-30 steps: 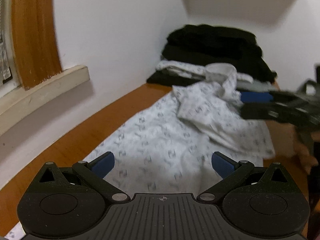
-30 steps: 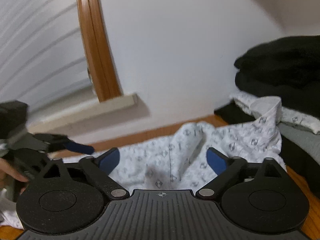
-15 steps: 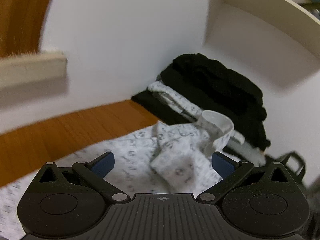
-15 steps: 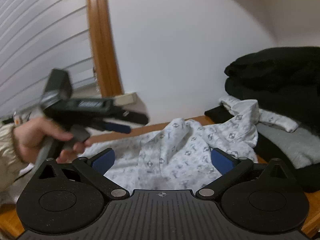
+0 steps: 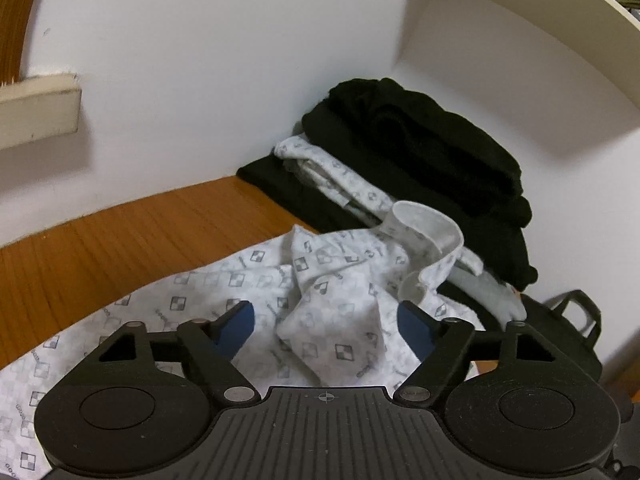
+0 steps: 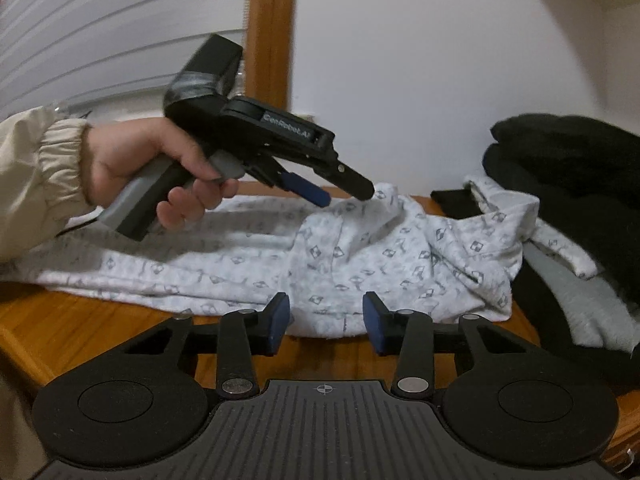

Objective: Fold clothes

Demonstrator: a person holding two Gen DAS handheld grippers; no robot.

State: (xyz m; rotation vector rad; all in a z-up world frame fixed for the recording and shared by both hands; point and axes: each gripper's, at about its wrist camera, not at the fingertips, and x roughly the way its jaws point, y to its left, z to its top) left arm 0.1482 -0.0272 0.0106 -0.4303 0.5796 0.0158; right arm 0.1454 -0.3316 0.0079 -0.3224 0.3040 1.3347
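Observation:
A white garment with a grey square print (image 5: 192, 304) lies crumpled on the wooden table (image 5: 120, 236). My left gripper (image 5: 326, 326) hangs low over it. Its jaws are closing around a raised fold (image 5: 336, 320), and the blue pads (image 5: 236, 326) stand clear of the cloth. The right wrist view shows this left gripper (image 6: 344, 197) held in a hand above the garment's far edge. My right gripper (image 6: 326, 320) is at the garment's (image 6: 360, 256) near hem. Its jaws are closing with the hem between the fingertips, a gap still showing.
A stack of folded black, white and grey clothes (image 5: 420, 148) fills the back corner against the white wall, seen also as the clothes stack (image 6: 568, 168) on the right. A window sill (image 5: 40, 104), blinds (image 6: 100, 40) and a wooden frame (image 6: 272, 32) lie to the left. The table's front edge (image 6: 36, 344) is close.
Both grippers' jaws have narrowed, the right one much more. The left view has swung right toward the clothes stack. In the right view the left gripper has moved right, over the garment.

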